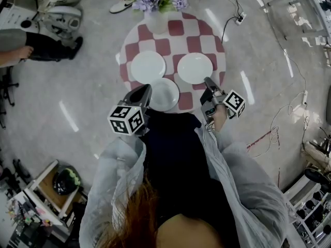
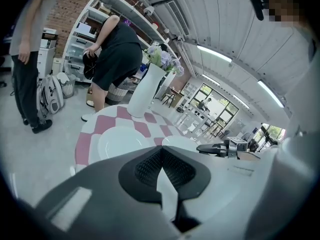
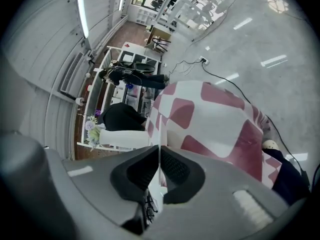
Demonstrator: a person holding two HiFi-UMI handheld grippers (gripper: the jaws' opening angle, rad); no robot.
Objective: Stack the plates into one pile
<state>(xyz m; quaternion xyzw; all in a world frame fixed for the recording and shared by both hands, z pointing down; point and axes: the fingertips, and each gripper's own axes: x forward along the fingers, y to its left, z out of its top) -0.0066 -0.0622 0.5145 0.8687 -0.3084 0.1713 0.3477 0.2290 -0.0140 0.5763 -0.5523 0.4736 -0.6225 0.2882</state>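
We're at the grasp step, it seems: left gripper (image 1: 146, 88) pinches near-edge plate (image 1: 164, 95), right gripper (image 1: 207, 80) pinches right-edge plate (image 1: 194, 67). Next we likely carry 1 onto left-edge plate (image 1: 148, 66).

Looks like a lab/workshop hall, not a home: polished grey floor (image 1: 93, 102) w/ loose power strip (image 1: 239, 19), open storage shelves (image 2: 87, 31) by brick wall (image 2: 65, 9), ceiling strip lights (image 2: 214, 54), big windows (image 2: 215, 104).
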